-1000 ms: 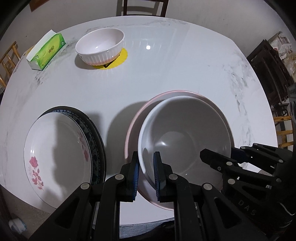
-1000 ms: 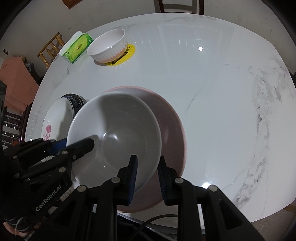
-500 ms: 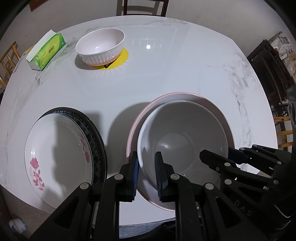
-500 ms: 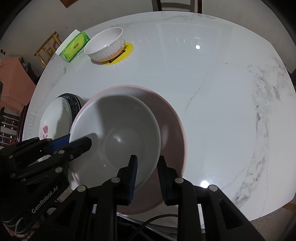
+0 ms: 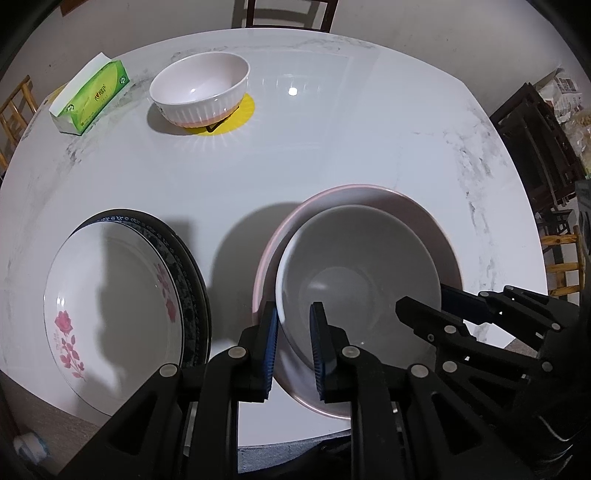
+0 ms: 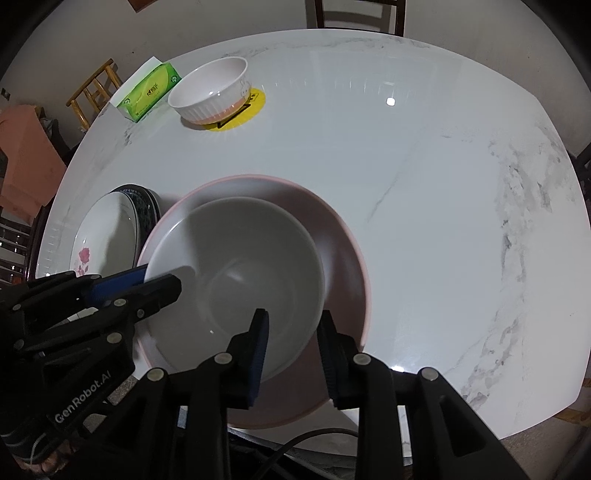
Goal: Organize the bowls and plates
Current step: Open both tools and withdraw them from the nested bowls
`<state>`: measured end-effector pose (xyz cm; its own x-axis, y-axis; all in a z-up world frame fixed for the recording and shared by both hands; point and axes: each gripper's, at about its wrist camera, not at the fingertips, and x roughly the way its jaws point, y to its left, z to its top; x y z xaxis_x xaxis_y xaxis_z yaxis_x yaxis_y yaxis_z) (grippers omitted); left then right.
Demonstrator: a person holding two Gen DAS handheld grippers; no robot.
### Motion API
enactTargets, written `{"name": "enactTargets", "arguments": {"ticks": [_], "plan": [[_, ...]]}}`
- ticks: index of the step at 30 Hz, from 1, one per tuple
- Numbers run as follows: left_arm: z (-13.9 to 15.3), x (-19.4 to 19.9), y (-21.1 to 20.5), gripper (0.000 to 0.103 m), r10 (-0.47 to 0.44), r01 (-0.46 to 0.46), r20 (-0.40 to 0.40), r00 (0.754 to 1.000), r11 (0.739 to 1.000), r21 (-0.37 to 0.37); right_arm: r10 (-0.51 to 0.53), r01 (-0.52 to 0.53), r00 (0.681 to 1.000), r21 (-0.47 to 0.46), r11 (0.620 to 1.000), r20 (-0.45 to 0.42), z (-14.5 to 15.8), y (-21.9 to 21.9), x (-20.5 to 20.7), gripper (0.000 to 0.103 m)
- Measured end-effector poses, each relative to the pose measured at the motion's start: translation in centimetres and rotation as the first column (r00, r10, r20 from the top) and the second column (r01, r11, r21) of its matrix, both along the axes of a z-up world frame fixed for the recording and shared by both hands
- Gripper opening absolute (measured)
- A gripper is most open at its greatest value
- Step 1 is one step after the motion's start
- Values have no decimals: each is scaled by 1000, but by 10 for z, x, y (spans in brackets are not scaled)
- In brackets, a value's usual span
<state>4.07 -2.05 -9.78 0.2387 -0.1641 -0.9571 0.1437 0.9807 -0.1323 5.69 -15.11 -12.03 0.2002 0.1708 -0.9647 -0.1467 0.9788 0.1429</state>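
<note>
A plain white bowl (image 5: 369,280) (image 6: 236,266) sits nested inside a wider pink bowl (image 5: 369,194) (image 6: 332,236) near the table's front edge. My left gripper (image 5: 294,321) (image 6: 159,278) straddles the white bowl's left rim; its pads stand narrowly apart and do not seem to press. My right gripper (image 6: 293,328) (image 5: 424,299) straddles the near right rim. Its jaws are opening, with a clear gap on the inner side of the wall. To the left lies a floral plate (image 5: 110,295) on a dark patterned plate (image 5: 184,266).
A ribbed white bowl (image 5: 199,92) stands on a yellow disc (image 5: 243,110) at the back left, beside a green tissue box (image 5: 92,98). A chair (image 5: 288,14) stands behind the round marble table (image 5: 369,129). More chairs stand to the right.
The white bowl has sunk from a tilted hold into the pink bowl and now sits level. The right jaws have spread wider around its rim. Neither hand has shifted.
</note>
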Motion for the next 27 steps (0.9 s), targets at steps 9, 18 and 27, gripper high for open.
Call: {"name": "enactTargets", "arguments": {"ticks": [9,18,27], "plan": [[3,-2,1,24,-10,10,10,1000,1000,-27,28,-27,999,-24,999,23,3,2,-5,29],[28,-5,2,42,-24,26,130,991,1000,-10,63,-48,986,-99,994,152,25,1,-9,36],[33,2,22,47,25,-27,223,975,1000,6,117,-73,948,-158,985,297,43,10,-8,36]]}}
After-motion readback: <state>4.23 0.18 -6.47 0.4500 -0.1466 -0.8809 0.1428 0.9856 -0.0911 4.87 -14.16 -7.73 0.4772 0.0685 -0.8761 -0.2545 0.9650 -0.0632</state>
